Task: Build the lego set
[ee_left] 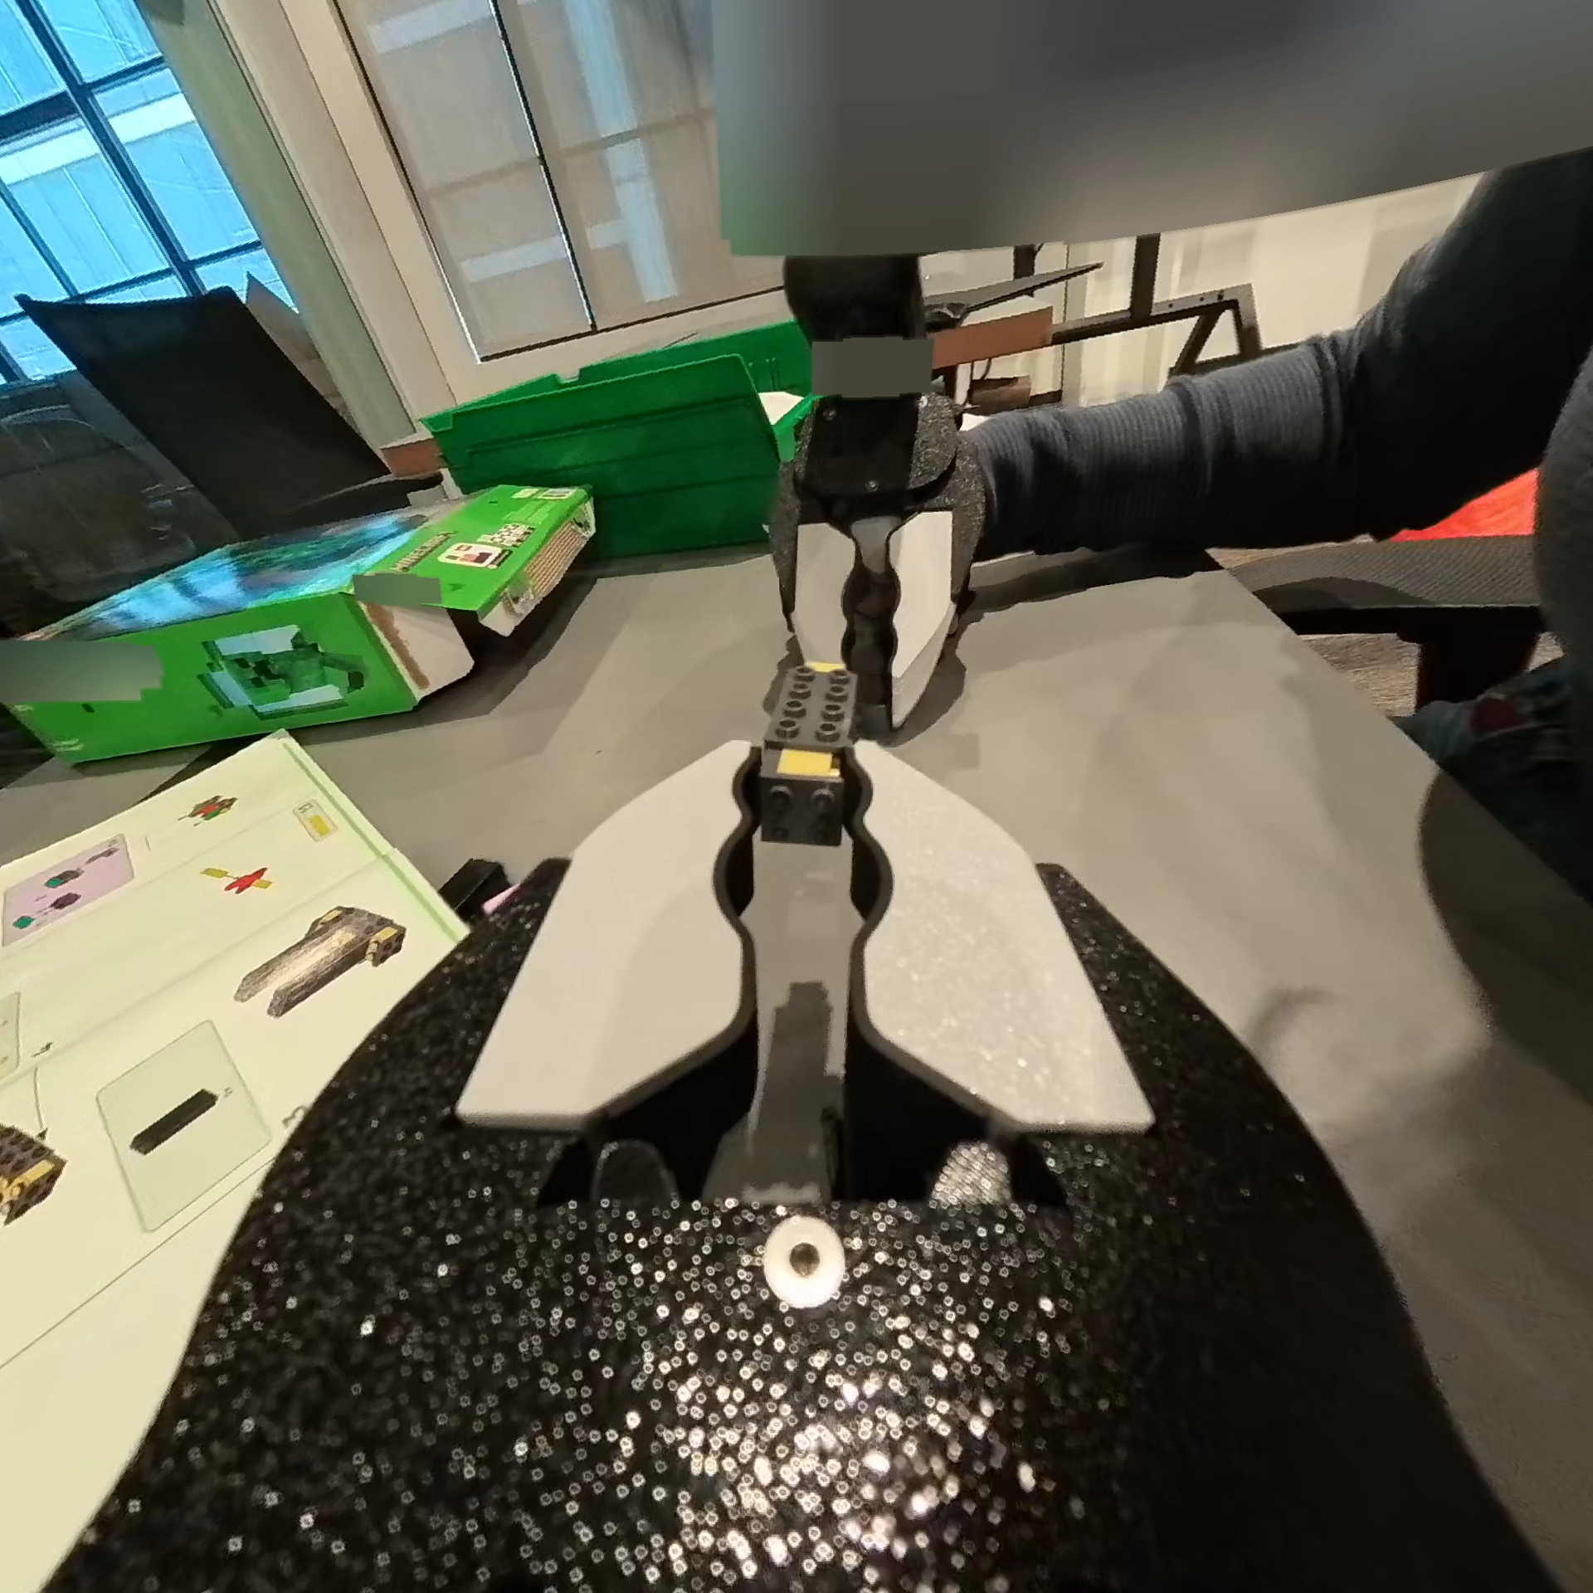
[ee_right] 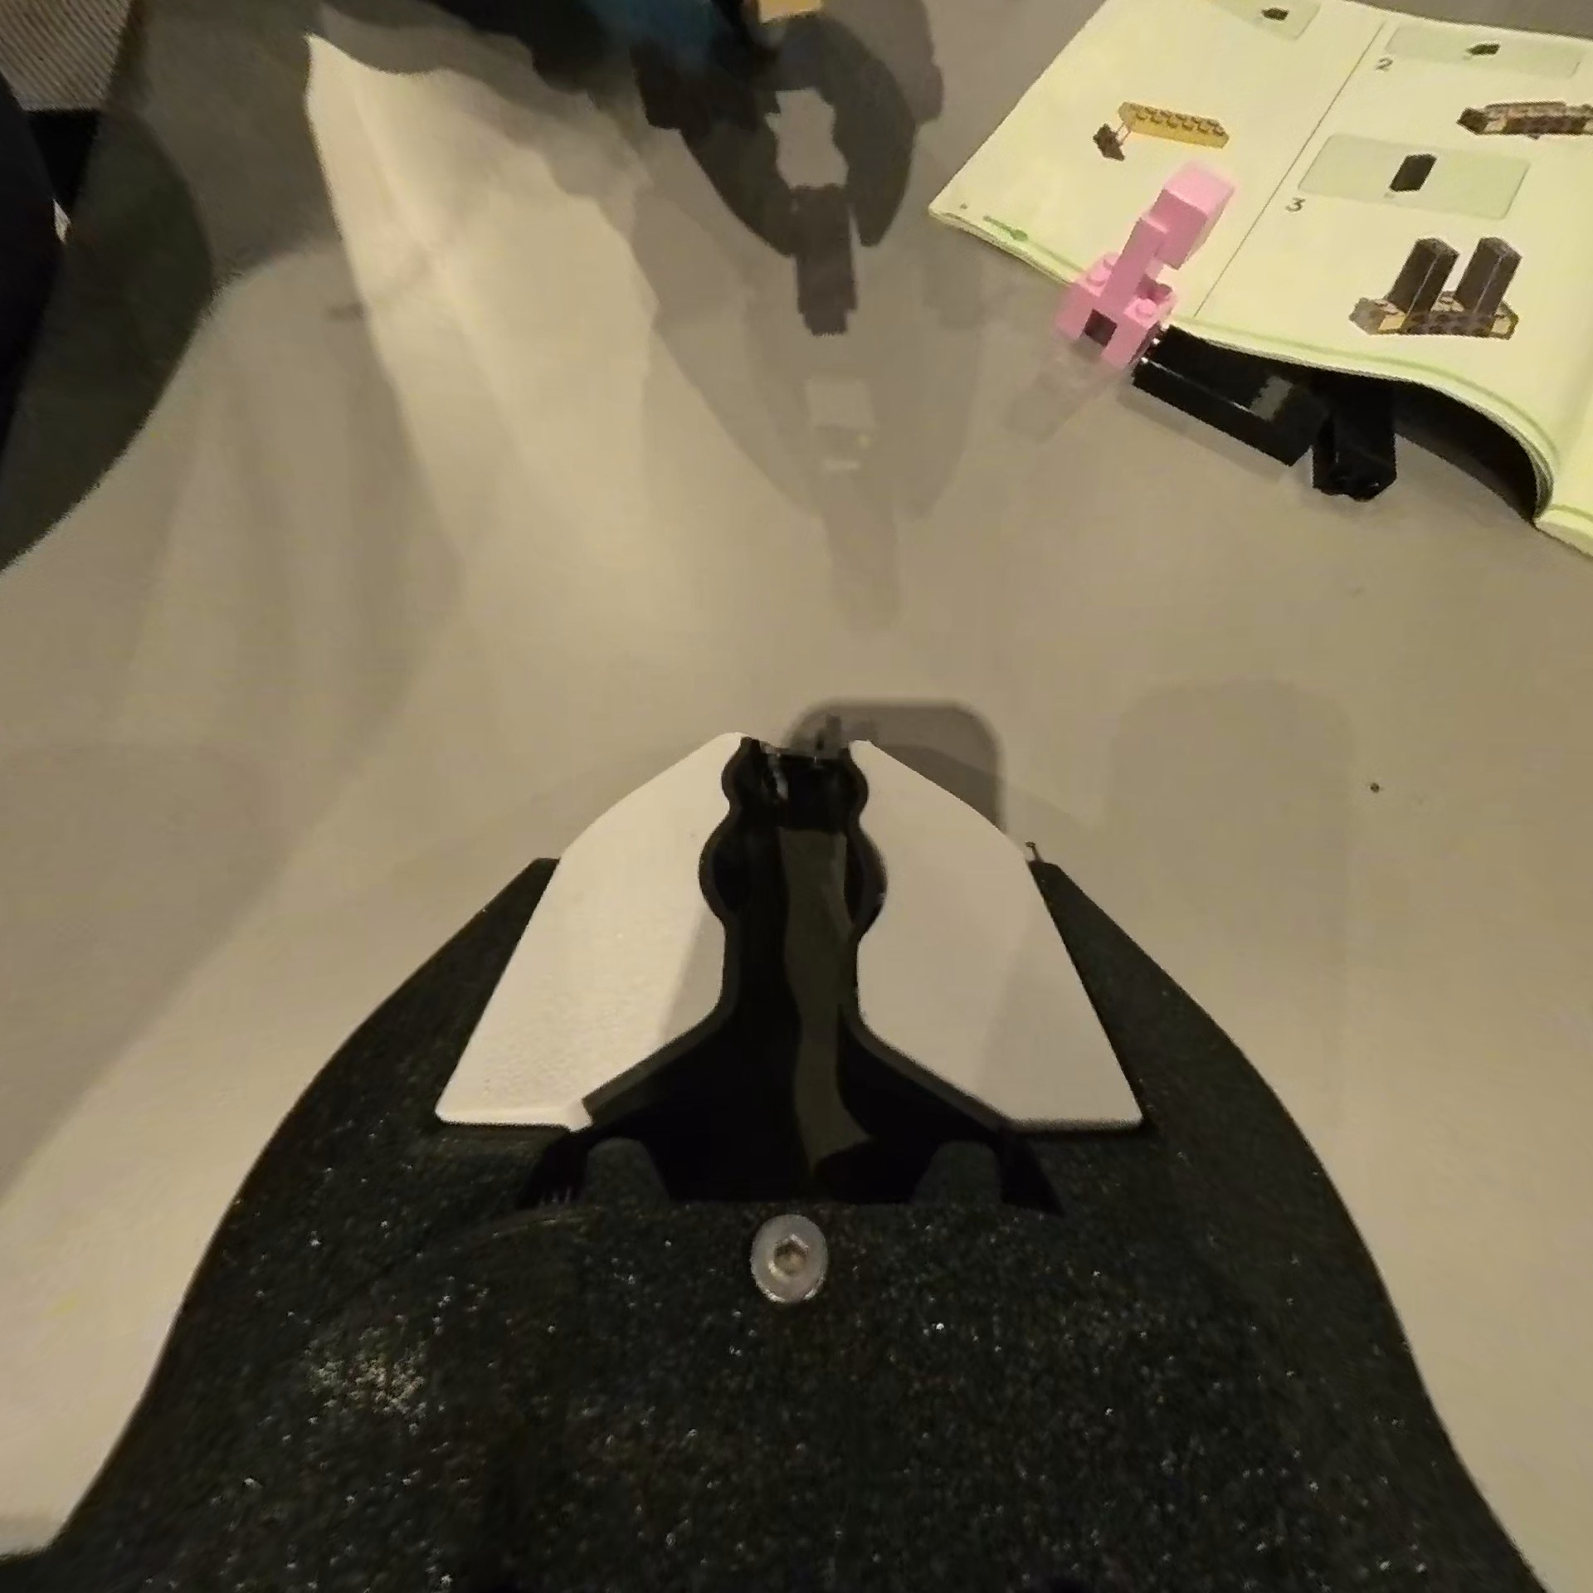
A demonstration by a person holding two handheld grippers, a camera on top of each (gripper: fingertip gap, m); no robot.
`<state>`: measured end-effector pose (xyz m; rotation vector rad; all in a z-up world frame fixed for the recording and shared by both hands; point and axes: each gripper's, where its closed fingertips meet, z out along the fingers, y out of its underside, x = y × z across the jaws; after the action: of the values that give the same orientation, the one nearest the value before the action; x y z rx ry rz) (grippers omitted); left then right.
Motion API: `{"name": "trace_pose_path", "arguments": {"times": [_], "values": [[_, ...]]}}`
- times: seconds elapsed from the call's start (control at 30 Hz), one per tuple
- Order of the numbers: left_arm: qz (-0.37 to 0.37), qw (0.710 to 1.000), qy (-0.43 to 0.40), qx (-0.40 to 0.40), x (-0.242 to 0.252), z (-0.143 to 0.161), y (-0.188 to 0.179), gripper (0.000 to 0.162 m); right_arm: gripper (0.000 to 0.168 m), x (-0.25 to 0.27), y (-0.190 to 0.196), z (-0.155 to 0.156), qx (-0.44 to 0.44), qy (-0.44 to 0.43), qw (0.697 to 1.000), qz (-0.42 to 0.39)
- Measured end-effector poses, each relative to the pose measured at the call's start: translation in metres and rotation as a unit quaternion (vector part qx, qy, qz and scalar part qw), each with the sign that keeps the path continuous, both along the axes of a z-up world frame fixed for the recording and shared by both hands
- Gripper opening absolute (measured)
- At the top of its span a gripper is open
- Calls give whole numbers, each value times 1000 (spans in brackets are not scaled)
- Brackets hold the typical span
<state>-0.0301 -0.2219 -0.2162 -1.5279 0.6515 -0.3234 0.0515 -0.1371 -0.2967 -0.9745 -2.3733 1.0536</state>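
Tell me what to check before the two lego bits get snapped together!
1. Left gripper fingers shut on the black-and-yellow studded brick build: ok.
2. Right gripper fingers shut on the small glossy black piece: ok.
3. Top studs of the build bare: ok.
4. Black piece lined up over those studs: cannot tell.
5. Pale green paper instruction booklet open: ok.
6. Pink brick figure out of the way: ok.

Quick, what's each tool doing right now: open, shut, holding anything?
Left tool: shut on the black and yellow brick build.
Right tool: shut on a small black piece.
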Motion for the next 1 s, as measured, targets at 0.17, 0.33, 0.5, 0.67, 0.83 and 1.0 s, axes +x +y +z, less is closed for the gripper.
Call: {"name": "trace_pose_path", "arguments": {"times": [0.17, 0.33, 0.5, 0.67, 0.83, 1.0], "values": [[3, 1000, 20, 24, 6, 2, -1, 17, 17, -10, -3, 12, -5, 33, 999, -13], [7, 990, 103, 94, 18, 8, -6, 17, 16, -32, -33, 70, 29, 168, 985, 4], [1, 982, 139, 132, 29, 11, -11, 17, 16, -35, -64, 90, 101, 217, 969, 55], [-17, 983, 124, 131, 33, 11, -15, 17, 16, -34, -76, 89, 122, 222, 964, 78], [-30, 987, 97, 123, 35, 12, -16, 17, 16, -32, -82, 87, 107, 218, 965, 95], [-22, 988, 92, 121, 31, 12, -14, 17, 16, -34, -83, 84, 112, 206, 968, 90]]}}
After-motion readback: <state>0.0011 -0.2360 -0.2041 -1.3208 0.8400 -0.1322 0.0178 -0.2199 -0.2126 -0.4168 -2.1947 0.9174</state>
